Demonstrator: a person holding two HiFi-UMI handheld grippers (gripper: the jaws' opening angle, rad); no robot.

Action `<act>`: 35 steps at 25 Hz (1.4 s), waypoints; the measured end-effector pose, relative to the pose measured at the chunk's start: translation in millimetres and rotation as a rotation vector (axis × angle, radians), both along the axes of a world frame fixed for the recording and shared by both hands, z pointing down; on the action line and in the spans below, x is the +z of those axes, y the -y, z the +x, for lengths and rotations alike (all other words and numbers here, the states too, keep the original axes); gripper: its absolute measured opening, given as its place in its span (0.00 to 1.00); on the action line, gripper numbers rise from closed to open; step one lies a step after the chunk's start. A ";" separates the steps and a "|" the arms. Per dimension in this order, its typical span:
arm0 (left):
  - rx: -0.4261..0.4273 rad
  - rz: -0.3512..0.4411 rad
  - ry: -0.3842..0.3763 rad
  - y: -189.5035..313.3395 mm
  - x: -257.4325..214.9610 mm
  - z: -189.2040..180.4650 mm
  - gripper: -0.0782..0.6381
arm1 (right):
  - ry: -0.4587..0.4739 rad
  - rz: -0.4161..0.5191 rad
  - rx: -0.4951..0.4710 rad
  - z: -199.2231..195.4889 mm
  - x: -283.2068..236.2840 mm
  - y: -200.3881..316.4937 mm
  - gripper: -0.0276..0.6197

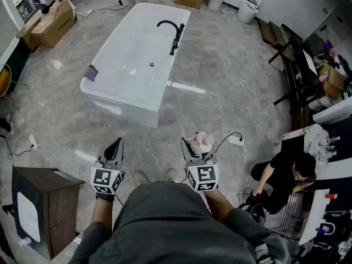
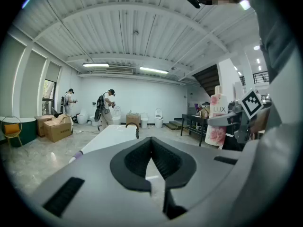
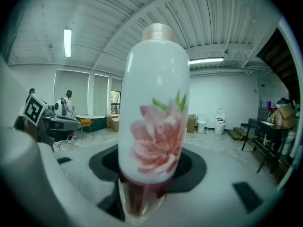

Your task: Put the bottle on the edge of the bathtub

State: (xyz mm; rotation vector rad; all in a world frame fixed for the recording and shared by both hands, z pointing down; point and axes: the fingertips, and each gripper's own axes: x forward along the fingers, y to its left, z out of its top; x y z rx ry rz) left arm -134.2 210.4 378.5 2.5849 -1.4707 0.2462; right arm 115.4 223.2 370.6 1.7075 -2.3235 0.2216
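The white bathtub (image 1: 132, 65) stands on the grey marble floor ahead of me, a few steps off. A white bottle (image 1: 202, 143) with a pink flower print and a tan cap stands upright between the jaws of my right gripper (image 1: 193, 147), which is shut on it low down. It fills the right gripper view, bottle (image 3: 154, 108) over gripper (image 3: 147, 174). My left gripper (image 1: 114, 147) is held level beside it, shut and empty, jaws touching (image 2: 152, 160). In the left gripper view the tub (image 2: 113, 134) lies ahead and the bottle (image 2: 217, 117) at right.
A black faucet (image 1: 171, 33) arches over the tub's far right rim, and a purple item (image 1: 91, 72) sits on its near left rim. A dark wooden cabinet (image 1: 47, 208) is at my left. A person (image 1: 283, 175) crouches at right. A power strip (image 1: 235, 140) lies on the floor.
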 end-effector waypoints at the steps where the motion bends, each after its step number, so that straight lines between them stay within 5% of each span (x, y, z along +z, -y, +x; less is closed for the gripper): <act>1: 0.000 -0.002 0.000 -0.3 0.2 0.1 0.11 | -0.001 -0.001 0.001 0.5 -0.1 0.0 0.39; 16: -0.019 -0.011 0.016 0.9 2.0 8.8 0.11 | -0.001 -0.001 -0.023 8.1 6.6 6.9 0.39; 35: -0.170 -0.043 0.003 9.7 33.0 3.1 0.11 | -0.033 -0.029 -0.162 2.5 36.4 64.0 0.40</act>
